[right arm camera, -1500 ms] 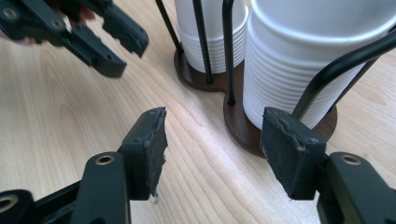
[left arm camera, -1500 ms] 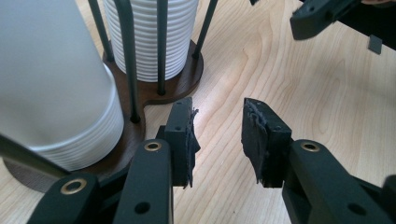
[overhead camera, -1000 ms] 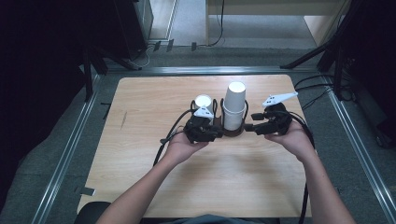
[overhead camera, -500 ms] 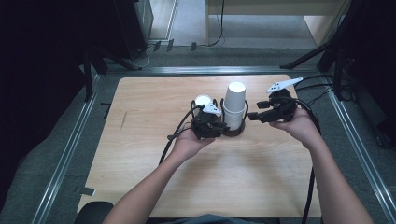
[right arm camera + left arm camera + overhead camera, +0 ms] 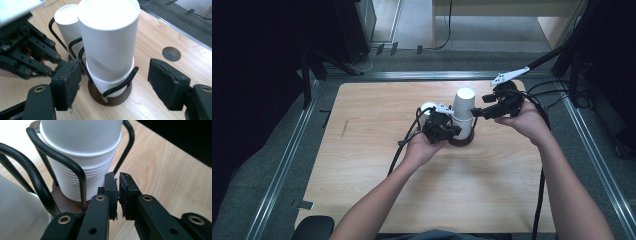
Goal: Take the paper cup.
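Note:
A tall stack of white paper cups [image 5: 464,107] [image 5: 108,42] [image 5: 82,165] stands in a black wire holder [image 5: 75,167] on a round brown base [image 5: 460,141] [image 5: 112,98], mid-table. A shorter white stack [image 5: 428,107] [image 5: 67,22] stands just behind it to the left. My left gripper [image 5: 453,131] [image 5: 118,192] is low at the holder's left side, its jaws shut with nothing between them, right of a wire loop. My right gripper [image 5: 479,111] [image 5: 116,80] hovers to the right of the tall stack. Its jaws have just been opening and now stand wide, touching nothing, the stack ahead of them.
The wooden table [image 5: 362,150] has a round hole [image 5: 171,53] near its far right. Metal rails [image 5: 287,155] edge the table on both sides. Black cables [image 5: 404,145] trail from both grippers across the top. Dark stands and gear are beyond the far edge.
The right gripper has lifted up and away to the right of the tall stack, and its jaws have opened. The left gripper has slid right, close against the holder's base.

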`<state>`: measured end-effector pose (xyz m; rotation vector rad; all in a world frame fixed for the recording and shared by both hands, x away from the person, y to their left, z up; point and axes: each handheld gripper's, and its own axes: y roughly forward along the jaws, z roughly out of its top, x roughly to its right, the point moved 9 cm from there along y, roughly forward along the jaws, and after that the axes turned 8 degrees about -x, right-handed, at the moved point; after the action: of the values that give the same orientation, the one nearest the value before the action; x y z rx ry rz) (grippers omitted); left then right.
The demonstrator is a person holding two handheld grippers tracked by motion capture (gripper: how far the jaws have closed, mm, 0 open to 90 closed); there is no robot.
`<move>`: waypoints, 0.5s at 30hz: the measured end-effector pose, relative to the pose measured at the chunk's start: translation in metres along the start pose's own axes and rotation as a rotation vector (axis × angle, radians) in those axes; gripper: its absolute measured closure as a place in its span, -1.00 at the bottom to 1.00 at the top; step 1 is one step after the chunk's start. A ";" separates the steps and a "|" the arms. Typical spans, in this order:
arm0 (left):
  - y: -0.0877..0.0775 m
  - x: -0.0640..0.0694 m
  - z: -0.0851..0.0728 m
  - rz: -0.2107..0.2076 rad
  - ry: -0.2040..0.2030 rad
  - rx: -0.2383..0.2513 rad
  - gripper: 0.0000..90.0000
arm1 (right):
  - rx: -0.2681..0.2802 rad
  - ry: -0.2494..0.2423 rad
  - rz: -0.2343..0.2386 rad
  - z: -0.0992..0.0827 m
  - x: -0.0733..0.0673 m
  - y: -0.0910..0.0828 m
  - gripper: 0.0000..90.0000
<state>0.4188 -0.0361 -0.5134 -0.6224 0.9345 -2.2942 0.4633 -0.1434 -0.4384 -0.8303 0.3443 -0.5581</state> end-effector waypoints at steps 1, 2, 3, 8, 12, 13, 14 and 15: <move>0.000 0.000 0.001 0.007 -0.002 0.004 0.91 | -0.002 -0.006 -0.002 0.003 -0.001 0.001 -0.41; 0.001 0.000 0.002 0.018 -0.002 0.004 0.92 | -0.001 -0.007 -0.002 0.005 -0.002 0.001 -0.41; 0.001 0.000 0.003 0.029 -0.006 0.012 0.93 | 0.001 -0.015 -0.003 0.007 -0.002 0.002 -0.42; 0.002 -0.002 0.008 0.033 -0.028 0.031 0.96 | -0.009 -0.025 -0.009 0.017 -0.003 0.005 -0.42; 0.003 -0.003 0.008 0.043 -0.034 0.034 0.96 | -0.019 -0.042 -0.009 0.023 -0.004 0.009 -0.42; 0.004 -0.003 0.008 0.045 -0.036 0.035 0.96 | -0.019 -0.049 -0.012 0.025 -0.004 0.009 -0.42; 0.004 -0.004 0.008 0.046 -0.036 0.032 0.95 | -0.019 -0.050 -0.007 0.027 -0.005 0.010 -0.42; 0.004 -0.004 0.009 0.044 -0.037 0.034 0.95 | -0.022 -0.055 -0.006 0.029 -0.005 0.010 -0.42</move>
<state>0.4283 -0.0397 -0.5116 -0.6220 0.8814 -2.2468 0.4771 -0.1177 -0.4275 -0.8662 0.2983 -0.5370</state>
